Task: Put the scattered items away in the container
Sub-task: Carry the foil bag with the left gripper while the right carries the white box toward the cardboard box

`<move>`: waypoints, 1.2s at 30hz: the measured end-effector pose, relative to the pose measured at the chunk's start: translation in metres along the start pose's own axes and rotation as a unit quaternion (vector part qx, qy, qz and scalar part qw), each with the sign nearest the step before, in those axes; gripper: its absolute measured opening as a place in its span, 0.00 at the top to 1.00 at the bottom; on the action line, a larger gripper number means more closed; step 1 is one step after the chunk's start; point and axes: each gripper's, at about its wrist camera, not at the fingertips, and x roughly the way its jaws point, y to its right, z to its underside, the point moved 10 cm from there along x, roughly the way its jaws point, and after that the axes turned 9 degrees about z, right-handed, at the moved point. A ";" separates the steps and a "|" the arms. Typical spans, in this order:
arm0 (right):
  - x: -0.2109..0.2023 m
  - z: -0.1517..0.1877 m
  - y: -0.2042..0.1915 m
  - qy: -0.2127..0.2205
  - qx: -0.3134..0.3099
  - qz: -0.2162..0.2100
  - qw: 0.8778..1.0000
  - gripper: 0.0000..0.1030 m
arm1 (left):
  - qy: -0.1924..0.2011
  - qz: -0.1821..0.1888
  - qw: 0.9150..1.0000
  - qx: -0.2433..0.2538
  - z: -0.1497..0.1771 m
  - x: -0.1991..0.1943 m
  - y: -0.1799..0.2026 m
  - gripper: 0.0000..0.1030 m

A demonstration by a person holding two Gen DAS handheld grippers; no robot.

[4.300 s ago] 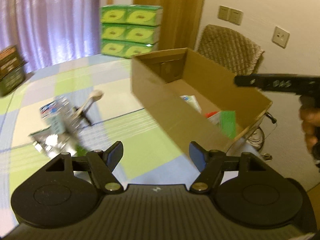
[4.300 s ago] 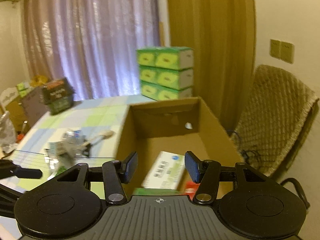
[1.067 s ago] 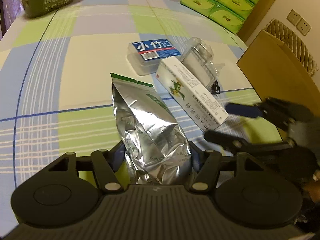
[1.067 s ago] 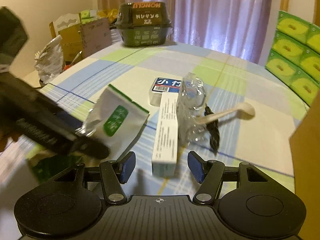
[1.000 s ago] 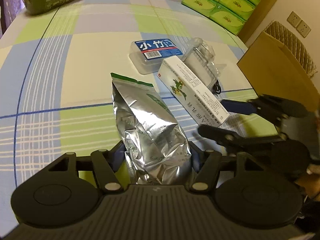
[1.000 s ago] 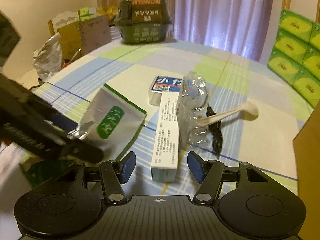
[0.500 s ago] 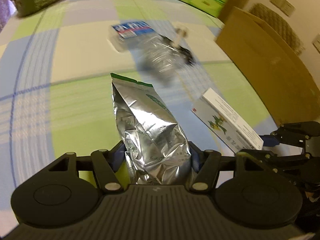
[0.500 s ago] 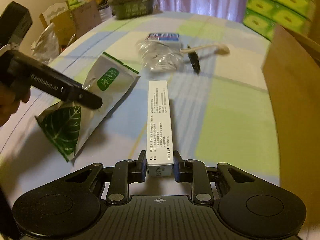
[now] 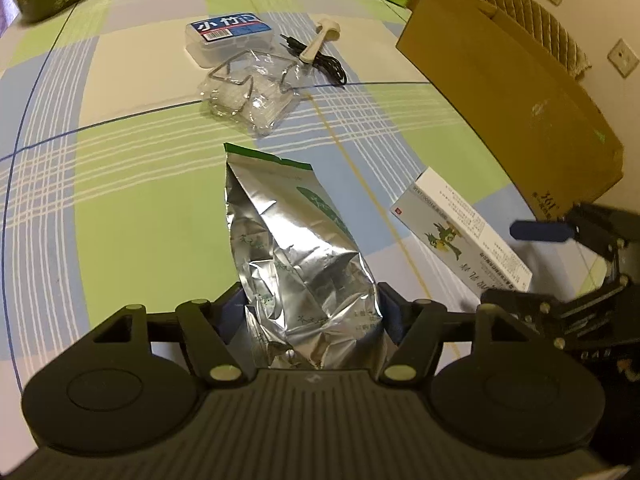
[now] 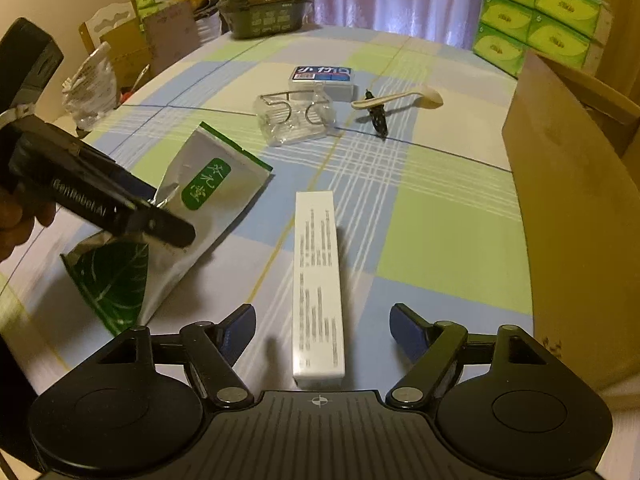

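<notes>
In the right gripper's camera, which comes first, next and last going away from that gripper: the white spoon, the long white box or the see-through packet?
1. The long white box, lying between the open fingers of the right gripper.
2. The see-through packet, farther up the table, slightly left.
3. The white spoon, farthest, up to the right.

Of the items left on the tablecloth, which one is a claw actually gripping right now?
The silver foil pouch, pinched in the left claw. The long white box merely lies between the open right claw fingers; the other items lie farther off, untouched.
</notes>
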 end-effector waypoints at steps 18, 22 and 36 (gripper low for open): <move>0.034 -0.014 -0.008 -0.054 -0.052 0.016 0.997 0.72 | -0.004 0.006 0.999 0.042 -0.001 0.003 0.002 0.43; 0.026 -0.013 -0.003 -0.041 -0.029 0.017 0.999 0.72 | 0.007 -0.001 0.999 0.052 -0.002 0.001 0.005 0.47; -0.002 -0.015 0.005 -0.018 0.005 0.025 1.000 0.72 | 0.020 0.018 0.998 0.063 -0.010 -0.005 0.019 0.49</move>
